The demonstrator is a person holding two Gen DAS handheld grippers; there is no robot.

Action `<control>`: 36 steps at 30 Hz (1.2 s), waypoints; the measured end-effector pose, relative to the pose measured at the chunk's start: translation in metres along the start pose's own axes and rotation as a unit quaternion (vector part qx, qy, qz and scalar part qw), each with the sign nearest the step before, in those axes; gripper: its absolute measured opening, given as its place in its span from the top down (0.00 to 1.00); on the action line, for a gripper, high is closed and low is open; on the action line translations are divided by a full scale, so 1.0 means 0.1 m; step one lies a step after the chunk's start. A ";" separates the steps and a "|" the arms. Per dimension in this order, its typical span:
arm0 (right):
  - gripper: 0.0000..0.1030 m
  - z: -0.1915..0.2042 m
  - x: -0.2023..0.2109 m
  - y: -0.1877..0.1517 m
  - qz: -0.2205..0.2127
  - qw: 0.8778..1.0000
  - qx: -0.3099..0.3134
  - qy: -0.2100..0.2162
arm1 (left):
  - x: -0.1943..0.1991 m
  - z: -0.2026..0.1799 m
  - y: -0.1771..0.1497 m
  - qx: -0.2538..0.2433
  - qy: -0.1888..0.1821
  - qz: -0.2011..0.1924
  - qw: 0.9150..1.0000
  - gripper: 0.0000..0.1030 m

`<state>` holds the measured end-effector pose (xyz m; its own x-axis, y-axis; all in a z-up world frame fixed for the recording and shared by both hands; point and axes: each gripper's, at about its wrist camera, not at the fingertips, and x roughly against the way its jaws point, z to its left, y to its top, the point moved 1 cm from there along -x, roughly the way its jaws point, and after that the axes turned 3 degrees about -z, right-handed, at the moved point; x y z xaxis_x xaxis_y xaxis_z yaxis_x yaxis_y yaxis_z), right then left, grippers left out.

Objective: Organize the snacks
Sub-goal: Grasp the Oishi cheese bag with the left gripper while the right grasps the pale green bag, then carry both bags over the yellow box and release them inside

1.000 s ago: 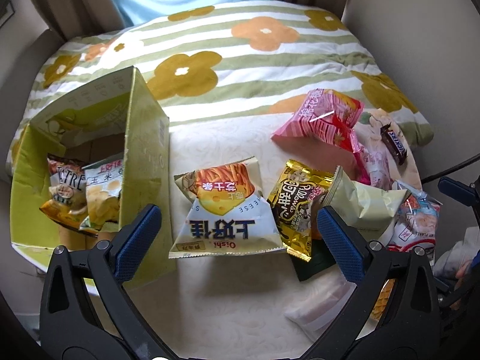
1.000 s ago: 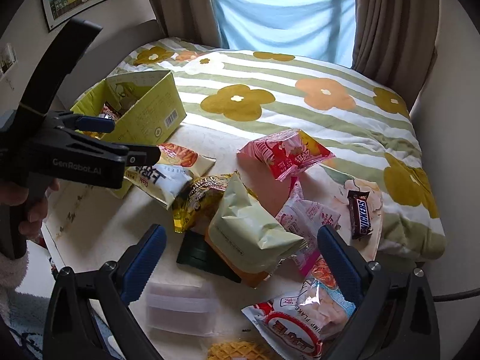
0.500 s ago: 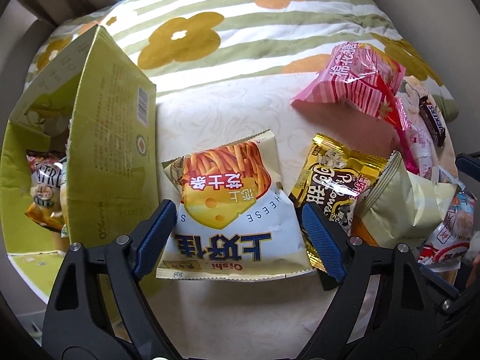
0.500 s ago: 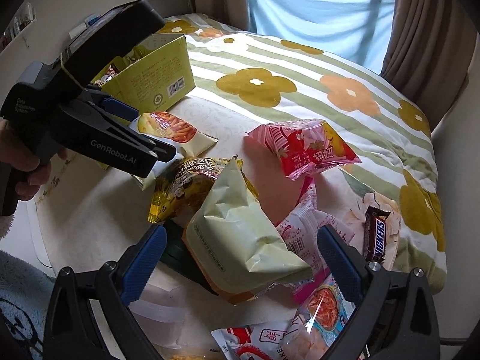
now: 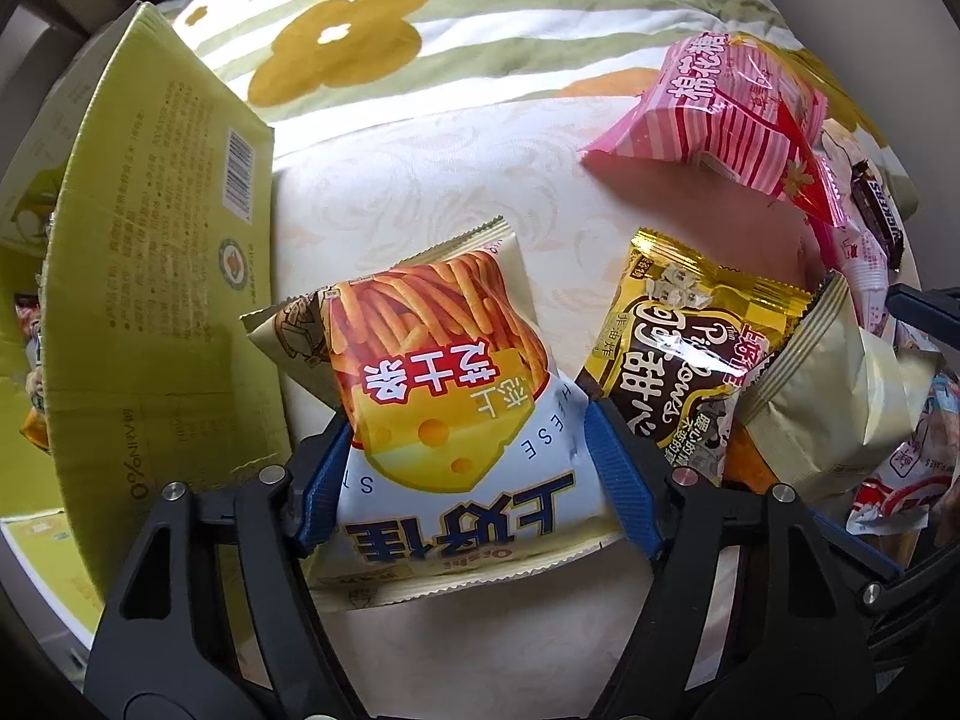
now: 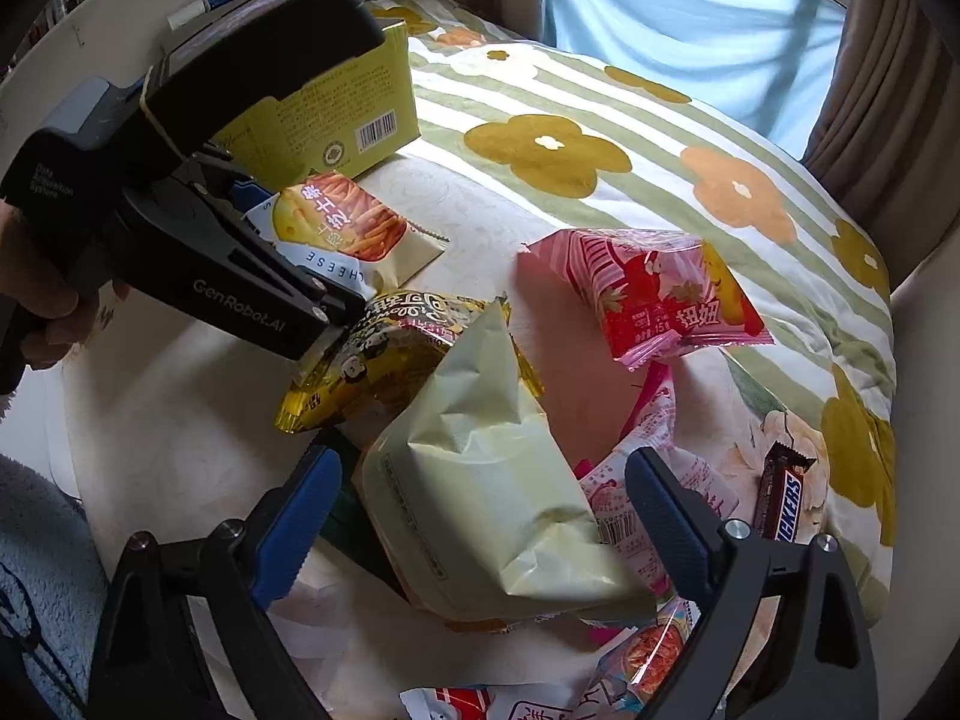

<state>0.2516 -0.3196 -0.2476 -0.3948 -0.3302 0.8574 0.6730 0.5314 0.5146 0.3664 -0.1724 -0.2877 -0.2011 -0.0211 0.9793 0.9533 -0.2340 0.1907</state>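
The left gripper (image 5: 465,474) has its blue ribbed pads (image 5: 321,492) pressed against both sides of a puffy, glossy bag of cheese sticks (image 5: 444,402), pinching it near its lower half. The bag lies on a cream cloth (image 5: 420,180) with a faint swirl pattern, its crimped top edge pointing away toward the quilt. Just to its left stands a yellow-green cardboard box (image 5: 162,312), its printed wall upright and almost touching the bag's corner; a few snack packets show inside at the far left edge. To the right, a crinkly gold bag (image 5: 678,354) lies just beside the cheese sticks, partly tucked under a matte pale green pouch (image 5: 840,402). A pink striped packet (image 5: 738,120) sits farther off with bare cloth between it and the gold bag.

The right gripper (image 6: 480,516) hangs with its fingers spread wide on either side of the pale green pouch (image 6: 492,480), not touching it. A chocolate bar (image 6: 786,498) lies flat near the right edge on the flowered quilt (image 6: 600,120). More shiny wrappers crowd the near edge below the pouch.
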 end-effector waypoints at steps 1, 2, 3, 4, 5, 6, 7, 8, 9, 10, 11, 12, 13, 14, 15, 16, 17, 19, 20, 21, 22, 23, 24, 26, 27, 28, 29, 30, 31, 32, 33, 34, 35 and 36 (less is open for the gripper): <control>0.12 0.01 -0.02 0.00 0.003 1.000 0.006 -0.002 | 0.01 0.00 -0.01 -0.002 -0.001 -0.001 1.000 0.36; 0.12 0.03 -0.03 0.00 0.003 1.000 0.012 -0.004 | 0.01 -0.01 -0.01 -0.004 -0.002 -0.002 1.000 0.38; 0.12 0.05 -0.04 0.00 0.004 1.000 0.019 -0.007 | 0.01 -0.01 -0.01 -0.006 -0.001 -0.002 1.000 0.40; 0.12 0.06 -0.05 0.00 0.005 1.000 0.024 -0.009 | 0.02 -0.01 -0.02 -0.007 -0.001 -0.003 1.000 0.43; 0.13 0.07 -0.06 0.00 0.005 1.000 0.029 -0.011 | 0.02 -0.01 -0.03 -0.008 -0.001 -0.004 1.000 0.45; 0.17 0.08 -0.07 0.01 0.007 0.999 0.034 -0.013 | 0.04 0.00 -0.04 -0.008 -0.001 -0.006 1.000 0.47; 0.20 0.09 -0.08 0.01 0.009 0.999 0.039 -0.015 | 0.05 0.00 -0.05 -0.008 -0.003 -0.009 1.000 0.48; 0.22 0.10 -0.09 0.01 0.012 0.999 0.044 -0.016 | 0.05 0.00 -0.06 -0.007 -0.006 -0.009 1.000 0.49; 0.24 0.11 -0.10 0.00 0.013 0.999 0.049 -0.015 | 0.07 0.00 -0.07 -0.006 -0.008 -0.010 1.000 0.49; 0.29 0.13 -0.11 0.00 0.014 0.998 0.054 -0.013 | 0.08 0.01 -0.08 -0.004 -0.011 -0.012 1.000 0.50; 0.29 0.14 -0.13 0.00 0.017 0.998 0.056 -0.010 | 0.09 0.02 -0.09 -0.003 -0.013 -0.013 1.000 0.50; 0.31 0.15 -0.13 0.00 0.018 0.998 0.058 -0.011 | 0.11 0.02 -0.10 -0.002 -0.014 -0.015 1.000 0.50; 0.33 0.17 -0.13 -0.01 0.017 0.998 0.060 -0.012 | 0.12 0.03 -0.11 -0.001 -0.016 -0.017 1.000 0.50; 0.34 0.17 -0.13 -0.01 0.017 0.998 0.062 -0.012 | 0.14 0.03 -0.12 0.000 -0.017 -0.018 1.000 0.50; 0.36 0.17 -0.13 -0.02 0.017 0.998 0.063 -0.013 | 0.16 0.03 -0.12 0.002 -0.019 -0.021 1.000 0.50; 0.38 0.17 -0.12 -0.02 0.016 0.998 0.064 -0.014 | 0.18 0.04 -0.13 0.003 -0.021 -0.024 0.999 0.50; 0.39 0.17 -0.11 -0.02 0.015 0.998 0.063 -0.013 | 0.21 0.05 -0.13 0.004 -0.021 -0.027 0.999 0.50; 0.41 0.17 -0.10 -0.03 0.014 0.998 0.064 -0.012 | 0.25 0.06 -0.13 0.005 -0.022 -0.032 0.999 0.50; 0.42 0.18 -0.09 -0.03 0.013 0.998 0.065 -0.012 | 0.27 0.07 -0.13 0.007 -0.023 -0.035 0.999 0.50; 0.43 0.19 -0.07 -0.04 0.012 0.998 0.065 -0.010 | 0.29 0.08 -0.13 0.007 -0.024 -0.037 0.999 0.50; 0.43 0.20 -0.05 -0.04 0.009 0.998 0.065 -0.008 | 0.32 0.08 -0.13 0.008 -0.025 -0.039 0.999 0.50; 0.43 0.21 -0.03 -0.05 0.006 0.998 0.063 -0.006 | 0.36 0.09 -0.13 0.010 -0.026 -0.043 0.999 0.50; 0.44 0.21 0.01 -0.05 0.002 0.998 0.060 -0.004 | 0.39 0.09 -0.14 0.010 -0.027 -0.047 0.998 0.50; 0.44 0.21 0.07 -0.05 -0.005 0.999 0.051 -0.003 | 0.46 0.09 -0.15 0.012 -0.031 -0.054 0.998 0.50; 0.44 0.19 0.09 -0.05 -0.006 0.999 0.045 -0.002 | 0.50 0.08 -0.16 0.013 -0.033 -0.058 0.998 0.50; 0.44 0.18 0.12 -0.05 -0.008 0.999 0.040 -0.004 | 0.54 0.07 -0.17 0.013 -0.035 -0.062 0.997 0.50; 0.44 0.17 0.15 -0.05 -0.010 0.999 0.036 -0.004 | 0.58 0.07 -0.18 0.014 -0.036 -0.066 0.997 0.50; 0.44 0.16 0.18 -0.05 -0.012 0.999 0.030 -0.003 | 0.63 0.06 -0.19 0.015 -0.037 -0.071 0.997 0.50; 0.44 0.15 0.22 -0.04 -0.016 1.000 0.025 -0.006 | 0.68 0.05 -0.20 0.015 -0.038 -0.076 0.996 0.50; 0.44 0.14 0.27 -0.03 -0.019 1.000 0.020 -0.005 | 0.73 0.05 -0.20 0.017 -0.039 -0.081 0.996 0.50; 0.44 0.13 0.31 -0.02 -0.021 1.000 0.016 -0.004 | 0.79 0.06 -0.21 0.019 -0.041 -0.087 0.995 0.50; 0.44 0.13 0.36 0.00 -0.027 1.000 0.013 -0.006 | 0.84 0.07 -0.23 0.021 -0.043 -0.092 0.995 0.50; 0.44 0.14 0.42 0.01 -0.032 0.999 0.011 -0.007 | 0.90 0.07 -0.24 0.023 -0.043 -0.098 0.994 0.50; 0.44 0.14 0.47 0.04 -0.035 0.999 0.009 -0.006 | 0.96 0.09 -0.25 0.027 -0.043 -0.105 0.993 0.50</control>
<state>0.2268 -0.3220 -0.2055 -0.4486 -0.3582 0.8188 0.6323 0.5203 0.5741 0.3252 -0.1601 -0.1980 -0.3780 0.1070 0.9196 0.9038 -0.1726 0.3916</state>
